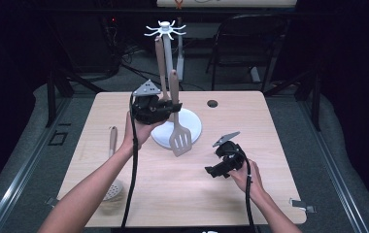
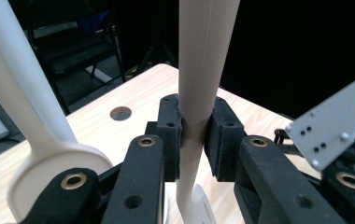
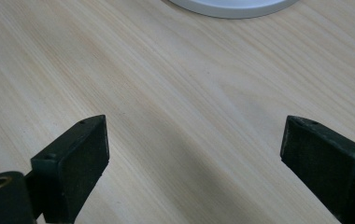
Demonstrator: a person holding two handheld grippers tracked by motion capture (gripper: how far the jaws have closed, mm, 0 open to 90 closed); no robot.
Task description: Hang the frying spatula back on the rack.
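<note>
Nearest me, a skimmer [image 1: 111, 187] lies on the table [image 1: 182, 204] at the front left, handle pointing away, untouched.

My right gripper [image 1: 216, 170] hovers low over bare wood at front right, jaws wide apart with nothing between them; its own view looks across the grain to the rim of the stand's white base [image 3: 231, 7].

Mid-table, my left gripper [image 1: 170, 108] is clamped on the handle of the slotted spatula [image 1: 179, 138]. The left gripper view has both pads pressed flat against the handle [image 2: 199, 93], which stands upright, blade hanging down in front of the base. Just beside it, a second utensil [image 1: 160, 63] already hangs from the rack.

Farthest: the rack's hook crown [image 1: 165, 30] on its pole.

Judgement: step in hand is hanging the spatula. The grip is low on the handle, so the top end needs lifting clear above the crown before coming down onto a free hook. Keep it vertical, move slowly, and steer clear of the hanging utensil. Right gripper could steady the base.
</note>
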